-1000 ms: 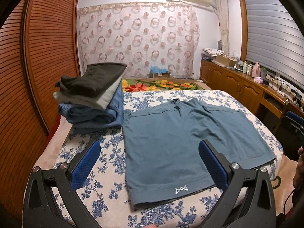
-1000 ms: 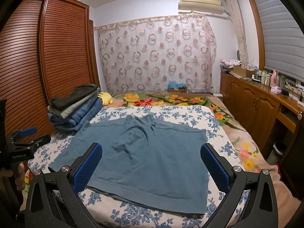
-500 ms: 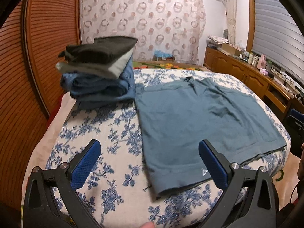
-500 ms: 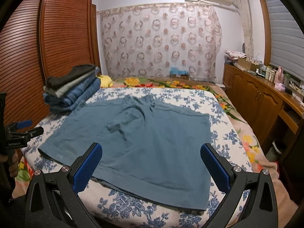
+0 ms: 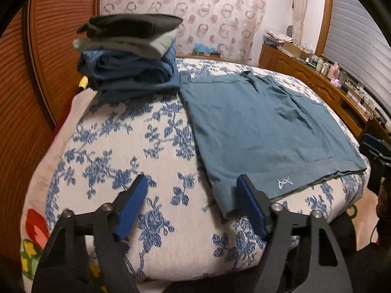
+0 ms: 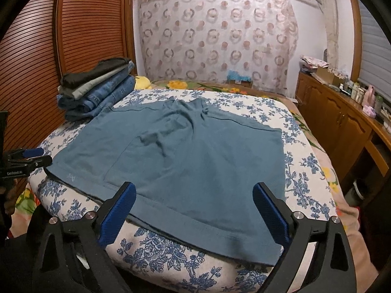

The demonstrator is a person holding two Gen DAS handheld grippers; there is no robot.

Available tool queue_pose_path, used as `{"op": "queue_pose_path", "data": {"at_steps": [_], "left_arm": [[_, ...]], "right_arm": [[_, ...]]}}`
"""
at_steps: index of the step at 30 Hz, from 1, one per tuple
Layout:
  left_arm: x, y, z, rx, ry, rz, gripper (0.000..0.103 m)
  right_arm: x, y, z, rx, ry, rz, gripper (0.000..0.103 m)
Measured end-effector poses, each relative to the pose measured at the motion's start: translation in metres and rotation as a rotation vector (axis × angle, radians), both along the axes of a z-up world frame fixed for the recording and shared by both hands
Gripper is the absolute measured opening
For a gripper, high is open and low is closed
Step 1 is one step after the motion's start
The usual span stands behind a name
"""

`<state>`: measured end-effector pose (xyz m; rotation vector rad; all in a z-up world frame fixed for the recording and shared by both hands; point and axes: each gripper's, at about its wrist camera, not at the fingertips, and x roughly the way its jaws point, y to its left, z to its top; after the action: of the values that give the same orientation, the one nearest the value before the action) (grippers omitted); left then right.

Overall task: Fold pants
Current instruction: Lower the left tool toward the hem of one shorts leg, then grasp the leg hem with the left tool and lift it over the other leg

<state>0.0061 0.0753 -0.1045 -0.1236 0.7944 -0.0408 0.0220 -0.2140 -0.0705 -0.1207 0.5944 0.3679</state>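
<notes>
A pair of teal-blue shorts lies spread flat on the flowered bedspread, waistband away from me, a small white logo near the left hem corner. It also shows in the right wrist view. My left gripper is open and low over the bed, its right finger right at the shorts' near left hem corner. My right gripper is open over the near hem of the right leg. The left gripper also shows at the left edge of the right wrist view.
A stack of folded jeans and dark clothes sits at the far left of the bed, also in the right wrist view. A wooden slatted wardrobe stands on the left. A wooden cabinet runs along the right.
My left gripper moved left and down to the shorts' left hem corner, and its fingers have narrowed. My right gripper moved closer and lower over the right hem.
</notes>
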Motion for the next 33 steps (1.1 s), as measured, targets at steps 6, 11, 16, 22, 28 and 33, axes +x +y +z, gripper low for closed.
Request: {"op": "queue_pose_path", "data": {"at_steps": [6,11,16,22,28,33], "left_arm": [[-0.004,-0.006,-0.005,-0.036,0.017,-0.030,0.052],[-0.005,-0.012,-0.006,-0.042,0.014,-0.059,0.049],[-0.007,-0.016,-0.006,-0.022,0.006,-0.058,0.049],[-0.008,-0.020,-0.006,-0.041,-0.007,-0.096,0.023],[-0.012,-0.019,0.003,-0.074,-0.056,-0.100,0.013],[-0.016,-0.023,0.015,-0.081,-0.102,-0.113,0.011]], "right_arm": [[0.010,-0.002,-0.008,0.011,0.020,0.014,0.081],[0.014,-0.004,-0.011,0.013,0.041,0.015,0.077],[0.016,-0.004,-0.012,0.009,0.053,0.020,0.076],[0.017,-0.005,-0.013,0.016,0.051,0.017,0.061],[0.016,0.000,-0.016,0.011,0.054,0.024,0.043],[0.014,0.002,-0.015,0.004,0.053,0.049,0.032]]}}
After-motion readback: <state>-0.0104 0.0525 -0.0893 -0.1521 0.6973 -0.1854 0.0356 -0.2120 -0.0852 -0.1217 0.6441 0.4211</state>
